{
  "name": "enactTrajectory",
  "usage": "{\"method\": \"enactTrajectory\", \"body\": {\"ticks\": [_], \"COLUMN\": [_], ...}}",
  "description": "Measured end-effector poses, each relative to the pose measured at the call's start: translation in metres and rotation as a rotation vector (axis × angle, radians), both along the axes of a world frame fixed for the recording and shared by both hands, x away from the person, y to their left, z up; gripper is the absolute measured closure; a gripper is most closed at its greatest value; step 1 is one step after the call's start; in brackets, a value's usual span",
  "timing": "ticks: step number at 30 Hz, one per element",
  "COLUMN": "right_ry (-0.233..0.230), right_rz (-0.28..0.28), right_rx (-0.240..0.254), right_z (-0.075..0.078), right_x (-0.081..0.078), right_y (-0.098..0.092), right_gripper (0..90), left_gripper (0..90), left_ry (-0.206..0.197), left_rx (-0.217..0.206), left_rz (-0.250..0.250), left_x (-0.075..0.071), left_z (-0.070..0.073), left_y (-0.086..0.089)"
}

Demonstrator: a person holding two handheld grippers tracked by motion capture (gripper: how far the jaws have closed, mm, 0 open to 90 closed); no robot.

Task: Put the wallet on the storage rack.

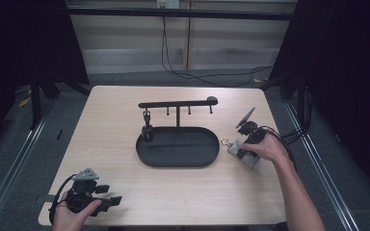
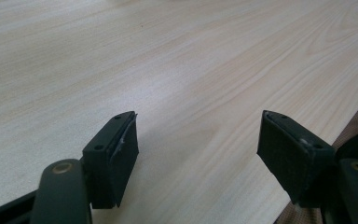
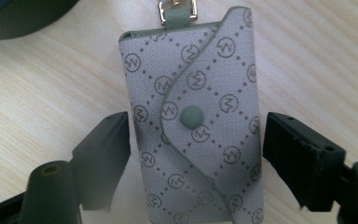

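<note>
Grey patterned key pouch [image 3: 196, 121] flat on table [image 1: 115, 115], right of centre in high view, between wide-open right gripper [image 3: 196, 154] jaws, ungripped. Black tray stand [image 1: 178, 144] mid-frame. Left gripper [image 2: 198, 154] lower left, wide open, empty.

I've got a small grey key pouch [image 3: 196, 121] lying flat on the wood table [image 1: 125, 192], just right of the black oval tray [image 1: 178, 161]. Monogram diamond print, flap snapped shut, metal ring [image 1: 224, 141] toward the tray.
</note>
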State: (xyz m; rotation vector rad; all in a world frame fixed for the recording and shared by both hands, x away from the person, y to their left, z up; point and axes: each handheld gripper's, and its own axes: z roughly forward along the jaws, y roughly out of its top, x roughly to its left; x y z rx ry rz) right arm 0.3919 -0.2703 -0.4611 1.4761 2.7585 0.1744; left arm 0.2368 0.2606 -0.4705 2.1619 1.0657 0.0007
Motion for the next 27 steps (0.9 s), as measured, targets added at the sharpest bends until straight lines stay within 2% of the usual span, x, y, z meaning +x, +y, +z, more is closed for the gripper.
{"method": "enactTrajectory", "body": {"ticks": [2,7,16,17,22,27], "right_ry": [0.001,0.015,0.024,0.029,0.049,0.106], "right_rz": [0.018,0.023,0.043,0.045,0.03,-0.002], "right_rx": [-0.011,-0.018,-0.058,-0.068,-0.057,-0.112], "right_z": [-0.003,-0.006,-0.014,-0.014,-0.015,-0.014], "right_x": [0.001,0.002,0.004,0.004,0.005,0.011], "right_y": [0.001,0.002,0.008,0.009,0.009,0.016], "right_gripper": [24.7,24.0,24.2,24.8,26.5,29.3], "left_gripper": [28.8,28.8,28.8,28.8,28.7,28.5], "left_ry": [0.001,0.0,0.001,0.006,0.014,0.016], "left_rx": [-0.002,0.004,0.004,0.005,0.02,0.018], "left_rz": [0.0,0.002,-0.003,-0.008,-0.016,-0.018], "left_x": [0.0,0.0,0.001,0.001,0.001,0.001], "left_z": [0.0,0.0,0.0,0.0,-0.001,-0.001], "left_y": [0.0,0.0,0.001,0.001,-0.002,-0.003]}}
